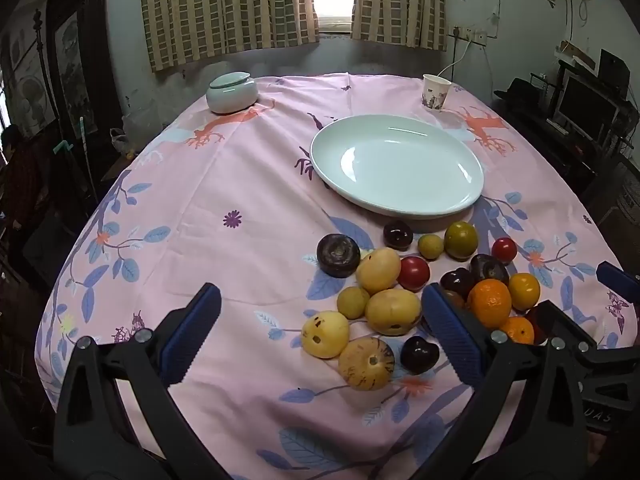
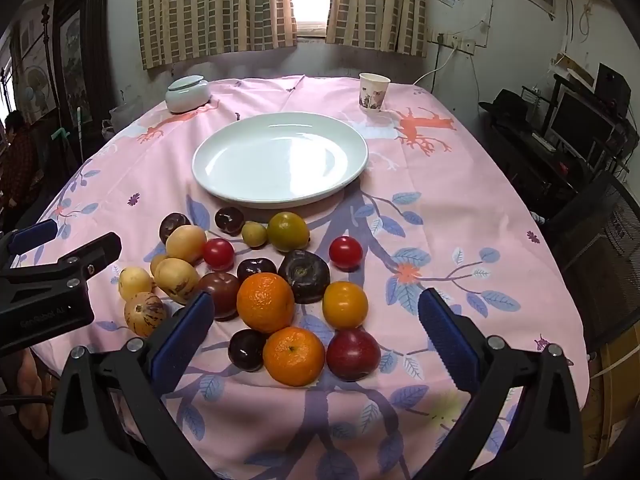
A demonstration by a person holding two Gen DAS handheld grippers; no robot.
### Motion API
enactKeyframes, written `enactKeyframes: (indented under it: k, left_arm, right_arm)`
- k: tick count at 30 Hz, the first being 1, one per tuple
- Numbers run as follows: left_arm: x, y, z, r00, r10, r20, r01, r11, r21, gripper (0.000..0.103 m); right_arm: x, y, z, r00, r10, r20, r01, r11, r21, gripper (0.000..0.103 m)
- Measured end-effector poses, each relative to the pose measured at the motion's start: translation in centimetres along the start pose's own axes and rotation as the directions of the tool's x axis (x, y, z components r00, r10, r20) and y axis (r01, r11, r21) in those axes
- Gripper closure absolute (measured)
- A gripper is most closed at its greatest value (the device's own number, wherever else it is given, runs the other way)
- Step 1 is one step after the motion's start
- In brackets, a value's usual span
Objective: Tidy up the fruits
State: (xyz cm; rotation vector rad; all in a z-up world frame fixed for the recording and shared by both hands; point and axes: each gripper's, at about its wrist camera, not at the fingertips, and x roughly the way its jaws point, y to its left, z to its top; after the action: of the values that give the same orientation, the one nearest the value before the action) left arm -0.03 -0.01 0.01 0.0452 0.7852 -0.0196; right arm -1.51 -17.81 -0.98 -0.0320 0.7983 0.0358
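Observation:
A pile of fruit lies on the pink flowered tablecloth in front of an empty white plate. It holds two oranges, red tomatoes, dark plums, yellow striped melons and a green-yellow fruit. My left gripper hovers open over the yellow fruits at the pile's left side and holds nothing. Above the oranges my right gripper is also open and empty. Each gripper shows at the edge of the other's view.
A pale lidded bowl stands at the table's far left and a paper cup at the far right. A dark mesh chair and a desk with a monitor stand to the right of the table.

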Motion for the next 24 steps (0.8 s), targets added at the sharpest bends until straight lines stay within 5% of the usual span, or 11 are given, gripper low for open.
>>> enactKeyframes:
  k: [24]
  left_arm:
    - [0.3,-0.6,-0.2,1.000,0.004,-0.017,-0.004,1.000,0.020,0.002]
  right_arm:
    - [0.2,0.3,-0.5,1.000,0.000,-0.006,0.000,1.000,-0.001,0.001]
